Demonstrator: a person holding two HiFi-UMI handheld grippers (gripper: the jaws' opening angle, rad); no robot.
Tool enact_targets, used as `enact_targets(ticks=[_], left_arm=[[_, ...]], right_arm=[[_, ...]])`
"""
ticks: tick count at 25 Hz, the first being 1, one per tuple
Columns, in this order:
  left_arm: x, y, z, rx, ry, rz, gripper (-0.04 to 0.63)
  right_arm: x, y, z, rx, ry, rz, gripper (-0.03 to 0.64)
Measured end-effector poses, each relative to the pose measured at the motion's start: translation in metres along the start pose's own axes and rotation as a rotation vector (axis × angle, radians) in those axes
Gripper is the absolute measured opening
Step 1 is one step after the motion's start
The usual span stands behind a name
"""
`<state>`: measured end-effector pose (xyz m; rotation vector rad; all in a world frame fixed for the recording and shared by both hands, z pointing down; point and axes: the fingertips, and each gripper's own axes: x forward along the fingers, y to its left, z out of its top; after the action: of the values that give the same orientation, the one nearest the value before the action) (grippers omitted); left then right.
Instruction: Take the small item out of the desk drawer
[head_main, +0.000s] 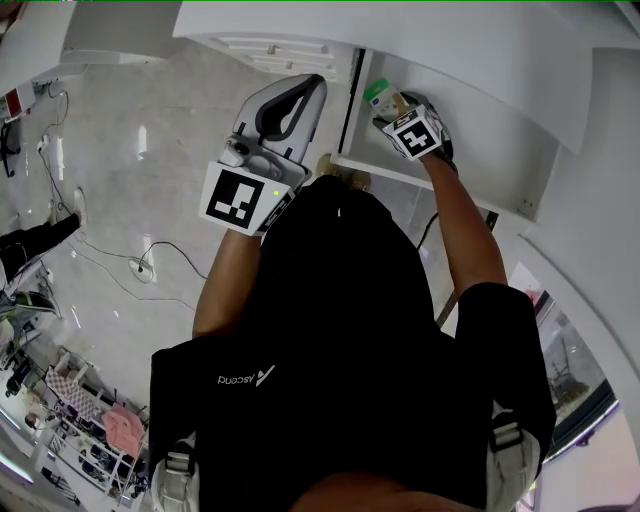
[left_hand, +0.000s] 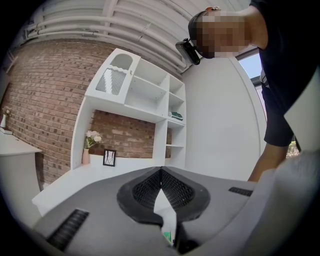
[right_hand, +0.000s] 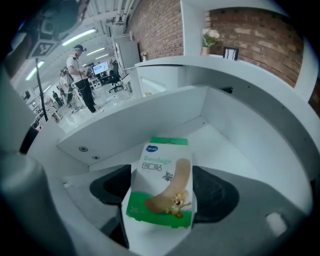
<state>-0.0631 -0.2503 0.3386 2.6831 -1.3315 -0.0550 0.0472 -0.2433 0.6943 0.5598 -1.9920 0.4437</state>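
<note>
Right tongs (right_hand: 161, 196) spread wide inside the white desk drawer (right_hand: 235, 132), flanking a green-and-white cardboard bandage box (right_hand: 161, 170); left tongs (left_hand: 161, 187) pressed together.

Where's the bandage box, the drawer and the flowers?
bandage box (right_hand: 160, 187), right gripper view, its printed front
drawer (right_hand: 140, 125), right gripper view, its inside wall
flowers (right_hand: 210, 35), right gripper view, the white blooms

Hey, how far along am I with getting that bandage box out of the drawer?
Done: the drawer is open and the right claw is down inside it. In hand: the bandage box stands between its wide-spread jaws, apparently not clamped yet. Left: close on the box and lift it out of the drawer.
</note>
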Motion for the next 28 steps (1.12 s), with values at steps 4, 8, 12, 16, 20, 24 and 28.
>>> enact_targets(ticks=[4, 8, 12, 16, 20, 24, 28], left_arm=[[-0.004, 0.004, -0.002, -0.005, -0.003, 0.001, -0.002], [-0.005, 0.002, -0.002, -0.005, 0.004, -0.003, -0.002], [-0.004, 0.002, -0.005, -0.006, 0.014, -0.008, -0.002], [-0.005, 0.002, -0.002, -0.010, 0.003, -0.020, -0.002], [-0.007, 0.000, -0.006, -0.012, 0.009, -0.033, -0.002], [-0.006, -0.004, -0.012, 0.007, 0.023, -0.055, -0.002], [-0.002, -0.014, -0.006, 0.000, -0.006, -0.082, -0.002]], right_arm=[[0.002, -0.002, -0.001, -0.004, -0.002, -0.021, 0.369], [-0.001, -0.003, 0.000, -0.002, -0.019, -0.026, 0.357], [-0.002, -0.003, 0.000, 0.001, -0.028, -0.031, 0.354], [-0.012, -0.003, 0.006, 0.002, -0.042, -0.042, 0.354], [-0.025, -0.002, 0.012, 0.006, -0.060, -0.060, 0.354], [-0.040, -0.006, 0.017, 0.006, -0.086, -0.088, 0.354], [-0.065, -0.007, 0.026, 0.018, -0.140, -0.115, 0.354]])
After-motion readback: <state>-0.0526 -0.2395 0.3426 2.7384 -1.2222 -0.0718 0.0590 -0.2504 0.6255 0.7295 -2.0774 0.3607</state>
